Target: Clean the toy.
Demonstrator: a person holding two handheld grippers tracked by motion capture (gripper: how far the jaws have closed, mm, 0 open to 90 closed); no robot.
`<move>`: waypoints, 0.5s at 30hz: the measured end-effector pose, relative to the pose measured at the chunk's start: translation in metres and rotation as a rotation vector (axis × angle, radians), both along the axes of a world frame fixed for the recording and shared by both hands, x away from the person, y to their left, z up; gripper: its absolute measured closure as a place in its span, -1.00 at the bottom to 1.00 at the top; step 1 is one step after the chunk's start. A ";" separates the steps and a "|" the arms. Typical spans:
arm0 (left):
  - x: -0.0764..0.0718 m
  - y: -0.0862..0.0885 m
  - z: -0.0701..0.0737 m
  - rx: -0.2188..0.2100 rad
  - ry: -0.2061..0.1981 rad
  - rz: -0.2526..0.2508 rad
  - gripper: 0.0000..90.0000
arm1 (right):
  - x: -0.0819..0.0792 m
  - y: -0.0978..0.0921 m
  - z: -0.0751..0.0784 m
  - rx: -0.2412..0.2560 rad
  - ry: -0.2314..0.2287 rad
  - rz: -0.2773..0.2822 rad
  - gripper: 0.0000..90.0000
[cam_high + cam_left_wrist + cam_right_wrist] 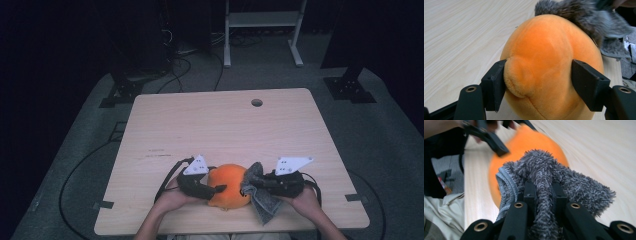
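Note:
An orange plush toy (230, 185) rests on the wooden table (225, 125) near its front edge. My left gripper (214, 190) is shut on it from the left; in the left gripper view both jaws press into the orange plush toy (549, 67), pinching a bulge of fabric. My right gripper (252, 182) is shut on a grey fluffy cloth (262, 197), which touches the toy's right side. In the right gripper view the grey cloth (544, 180) is pinched between the jaws, in front of the orange toy (534, 142). The left gripper (496, 145) appears there too, blurred.
A round cable hole (256, 102) sits at the table's far side. A white frame (262, 30) stands on the floor behind. Cables (167, 177) trail from both grippers. The far half of the table is bare wood.

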State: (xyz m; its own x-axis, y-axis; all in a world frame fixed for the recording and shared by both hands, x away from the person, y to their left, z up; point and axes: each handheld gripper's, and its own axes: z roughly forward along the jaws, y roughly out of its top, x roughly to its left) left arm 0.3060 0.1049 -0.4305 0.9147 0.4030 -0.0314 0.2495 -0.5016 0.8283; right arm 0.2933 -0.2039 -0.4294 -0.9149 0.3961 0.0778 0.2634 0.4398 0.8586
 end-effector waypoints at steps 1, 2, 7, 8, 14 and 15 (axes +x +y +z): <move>0.000 0.000 0.000 0.001 0.001 0.002 -0.31 | 0.002 -0.005 -0.003 -0.003 0.023 -0.018 0.74; 0.000 0.000 0.001 0.004 0.002 0.006 -0.32 | 0.003 -0.010 -0.006 -0.028 0.027 -0.038 0.74; -0.004 -0.009 0.004 0.016 -0.036 0.004 -0.32 | 0.002 -0.021 0.001 -0.023 0.013 -0.065 0.74; -0.004 -0.009 0.004 0.016 -0.036 0.004 -0.32 | 0.000 -0.018 0.008 -0.005 -0.004 -0.052 0.74; -0.010 -0.015 0.009 -0.008 -0.030 -0.057 -0.35 | -0.001 0.023 0.036 -0.021 -0.093 0.035 0.74; -0.009 -0.012 0.010 -0.027 0.009 -0.072 -0.44 | 0.000 0.029 0.034 -0.044 -0.093 0.044 0.74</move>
State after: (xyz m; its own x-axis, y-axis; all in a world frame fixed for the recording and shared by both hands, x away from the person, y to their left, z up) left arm 0.2972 0.0929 -0.4207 0.9408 0.3353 -0.0499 0.2214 -0.4963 0.8395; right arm 0.2938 -0.1751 -0.3954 -0.9339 0.3567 -0.0252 0.1628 0.4867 0.8583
